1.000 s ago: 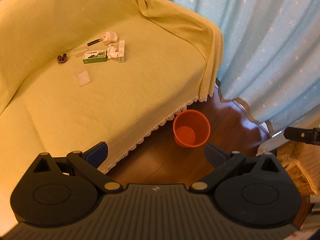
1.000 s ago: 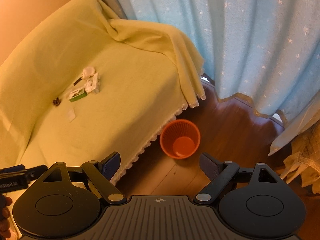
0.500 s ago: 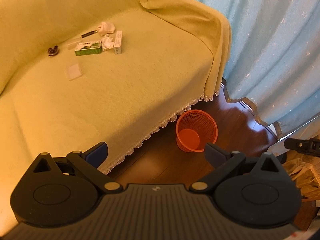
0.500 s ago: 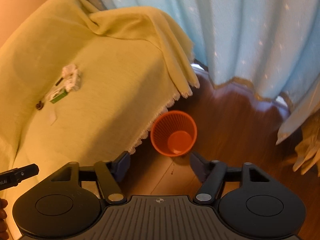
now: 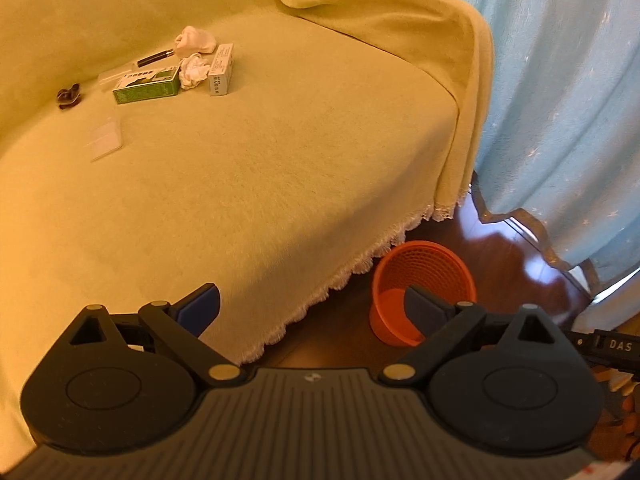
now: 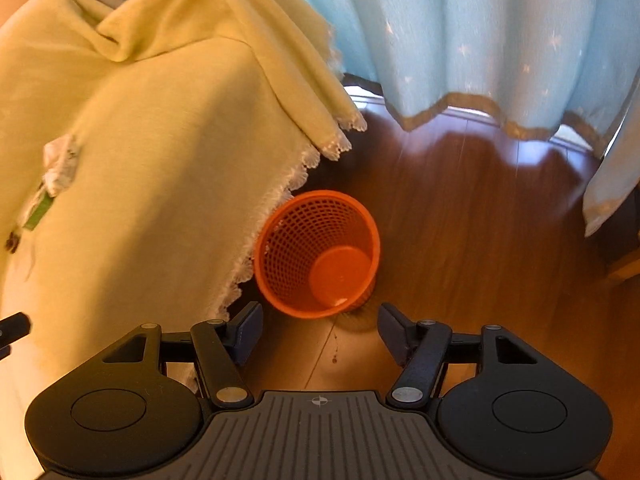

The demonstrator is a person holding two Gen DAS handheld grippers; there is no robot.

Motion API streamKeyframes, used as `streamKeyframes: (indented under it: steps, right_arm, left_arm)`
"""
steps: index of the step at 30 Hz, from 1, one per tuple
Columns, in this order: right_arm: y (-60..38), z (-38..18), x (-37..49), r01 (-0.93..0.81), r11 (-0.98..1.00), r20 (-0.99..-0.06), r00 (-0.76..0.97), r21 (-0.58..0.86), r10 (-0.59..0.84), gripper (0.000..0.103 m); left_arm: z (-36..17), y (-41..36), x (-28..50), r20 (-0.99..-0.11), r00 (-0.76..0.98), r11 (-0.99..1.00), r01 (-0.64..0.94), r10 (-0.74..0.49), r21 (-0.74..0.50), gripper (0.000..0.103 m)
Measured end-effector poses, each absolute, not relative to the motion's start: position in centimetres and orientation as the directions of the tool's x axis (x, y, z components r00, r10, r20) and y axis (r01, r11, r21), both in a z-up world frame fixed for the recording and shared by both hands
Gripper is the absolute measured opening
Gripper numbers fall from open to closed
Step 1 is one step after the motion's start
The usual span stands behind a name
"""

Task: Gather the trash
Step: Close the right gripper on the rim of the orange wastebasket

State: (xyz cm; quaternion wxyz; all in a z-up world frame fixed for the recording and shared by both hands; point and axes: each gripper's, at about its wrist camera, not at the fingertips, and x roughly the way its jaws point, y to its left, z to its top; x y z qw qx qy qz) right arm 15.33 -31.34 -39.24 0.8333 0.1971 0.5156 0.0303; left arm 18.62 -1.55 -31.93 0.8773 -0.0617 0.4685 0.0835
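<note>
An orange plastic mesh bin [image 6: 318,254] is seen on the brown wood floor [image 6: 472,216], right beside the lacy edge of the sofa's yellow cloth cover [image 5: 248,168]. Nothing is seen inside it. Far from the bin, up on the cover, small trash is piled: a green box [image 5: 146,86], a white box [image 5: 221,70] and crumpled white paper [image 5: 193,72]. The left gripper [image 5: 312,306] and right gripper [image 6: 320,328] are held wide open, with nothing in them.

A sofa [image 5: 248,168] fills the left of the room, draped in a yellow-green throw [image 6: 168,92] edged with white lace. Beside it, pale blue star-patterned curtains [image 5: 560,92] hang to a glossy dark wood floor [image 6: 460,208] — daylight glints along the hem.
</note>
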Motion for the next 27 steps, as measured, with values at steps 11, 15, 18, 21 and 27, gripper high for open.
streamKeyframes:
  steps: [11,15,18,21,27]
  right_arm:
    - [-32.2,-49.7,18.8,0.259,0.884,-0.851,0.469,0.388,0.236,0.052]
    - [-32.7,-53.5,19.8,0.307,0.863,-0.86,0.453,0.4,0.237,0.046]
    - [-32.8,-56.2,20.2,0.342,0.842,-0.861,0.446,0.417,0.245,0.041]
    - [-32.8,-58.7,20.7,0.369,0.821,-0.857,0.449,0.436,0.253,0.037]
    - [-32.8,-62.6,22.0,0.438,0.783,-0.866,0.436,0.442,0.245,0.034]
  left_arm:
    - [-36.9,1.1,19.9,-0.786,0.605,0.977,-0.212,0.13,-0.001,0.097]
    - [-37.1,2.0,20.3,-0.764,0.625,0.974,-0.226,0.158,0.016,0.097]
    - [-37.2,2.6,20.4,-0.75,0.638,0.972,-0.235,0.176,0.029,0.097]
    - [-37.4,3.2,20.6,-0.739,0.645,0.968,-0.247,0.195,0.04,0.097]
    - [-38.2,4.5,20.9,-0.735,0.64,0.96,-0.277,0.225,0.052,0.097]
